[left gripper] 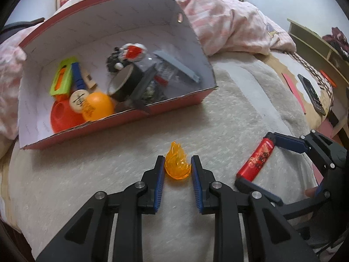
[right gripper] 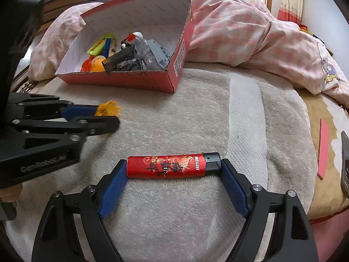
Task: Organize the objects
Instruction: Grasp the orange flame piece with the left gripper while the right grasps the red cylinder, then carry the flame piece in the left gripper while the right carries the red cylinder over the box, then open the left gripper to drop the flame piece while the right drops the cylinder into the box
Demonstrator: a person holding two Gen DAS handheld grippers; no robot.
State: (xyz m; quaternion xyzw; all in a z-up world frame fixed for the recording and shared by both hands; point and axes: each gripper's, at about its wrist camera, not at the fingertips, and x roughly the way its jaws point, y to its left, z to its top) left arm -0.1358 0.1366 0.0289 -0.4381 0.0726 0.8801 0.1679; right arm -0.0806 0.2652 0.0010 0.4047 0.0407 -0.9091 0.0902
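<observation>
A translucent orange flame piece (left gripper: 176,163) lies on the beige towel (left gripper: 109,163) between the fingers of my left gripper (left gripper: 177,163), whose blue pads touch or nearly touch its sides. It also shows in the right wrist view (right gripper: 108,109). A red lighter (right gripper: 172,166) with a black cap lies crosswise between the fingertips of my right gripper (right gripper: 173,166), which press on its two ends. The lighter also shows in the left wrist view (left gripper: 255,160). A red cardboard box (left gripper: 174,102) holds several toys beyond the flame piece.
The box (right gripper: 130,83) holds an orange ball (left gripper: 98,107), a tape roll (left gripper: 122,83), a green case (left gripper: 62,78) and a grey block (left gripper: 176,65). A pink checked quilt (right gripper: 250,32) lies behind. A phone (left gripper: 312,93) and a red card (right gripper: 322,150) lie at the right.
</observation>
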